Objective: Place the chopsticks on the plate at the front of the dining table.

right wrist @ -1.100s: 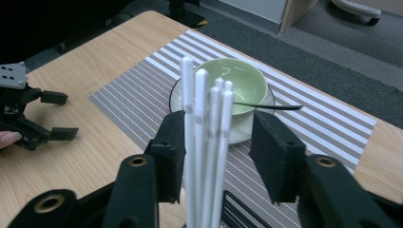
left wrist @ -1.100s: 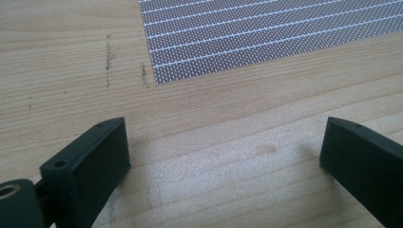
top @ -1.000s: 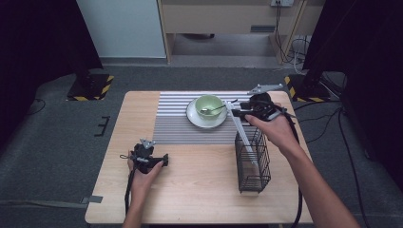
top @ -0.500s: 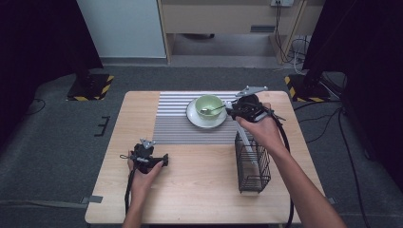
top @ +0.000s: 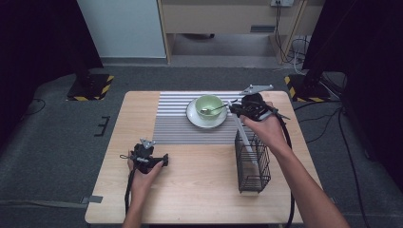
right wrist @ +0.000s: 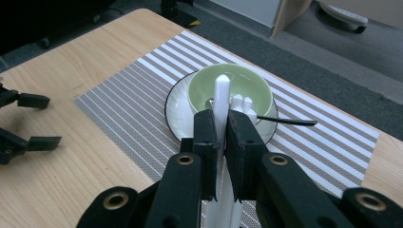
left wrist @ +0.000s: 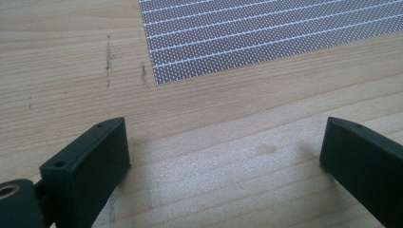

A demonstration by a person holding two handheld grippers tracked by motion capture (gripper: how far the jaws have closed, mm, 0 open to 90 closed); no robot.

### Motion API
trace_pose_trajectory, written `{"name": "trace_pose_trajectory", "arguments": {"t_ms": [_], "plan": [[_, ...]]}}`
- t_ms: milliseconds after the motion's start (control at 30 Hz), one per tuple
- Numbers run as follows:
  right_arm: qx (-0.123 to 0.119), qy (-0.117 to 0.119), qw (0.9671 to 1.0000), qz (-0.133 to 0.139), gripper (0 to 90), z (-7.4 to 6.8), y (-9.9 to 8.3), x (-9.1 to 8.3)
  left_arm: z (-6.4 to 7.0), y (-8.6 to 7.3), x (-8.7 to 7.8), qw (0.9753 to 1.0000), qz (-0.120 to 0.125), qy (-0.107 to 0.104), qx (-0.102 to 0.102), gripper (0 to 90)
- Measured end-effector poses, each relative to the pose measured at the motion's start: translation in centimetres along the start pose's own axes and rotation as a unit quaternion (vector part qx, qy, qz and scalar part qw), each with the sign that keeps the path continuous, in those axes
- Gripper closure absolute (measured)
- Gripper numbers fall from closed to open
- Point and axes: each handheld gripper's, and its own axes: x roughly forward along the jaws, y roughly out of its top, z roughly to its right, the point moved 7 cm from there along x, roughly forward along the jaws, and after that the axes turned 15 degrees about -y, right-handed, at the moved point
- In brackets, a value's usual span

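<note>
left gripper [top: 148,156]: black body, small grey three-cornered plate on top, black cable trailing to bottom of frame
right gripper [top: 251,105]: black, grey three-cornered plate at upper right, thick black cable looping down the frame's right side
jaws: flat matte-black blocks, small screw holes; brass-ringed holes on arms
forearms: bare, no sleeves

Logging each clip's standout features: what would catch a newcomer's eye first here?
The right tool, shut on white utensils, is held over the black wire basket near the table's right edge. Beside it, a green bowl with a spoon sits on a white plate. The left tool rests open on bare wood.
</note>
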Motion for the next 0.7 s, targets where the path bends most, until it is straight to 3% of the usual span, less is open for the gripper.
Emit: {"name": "trace_pose_trajectory", "arguments": {"t_ms": [367,700], "plan": [[0.011,0.022,0.9997,-0.002,83.5,0.3,0.1,0.2,0.0,0.0,0.0,1.0000,0.000,0.000,0.000,1.9],[0.020,0.041,0.9989,0.013,84.0,0.4,1.2,0.0,0.0,0.0,0.0,1.0000,0.000,0.000,0.000,1.9]]}}
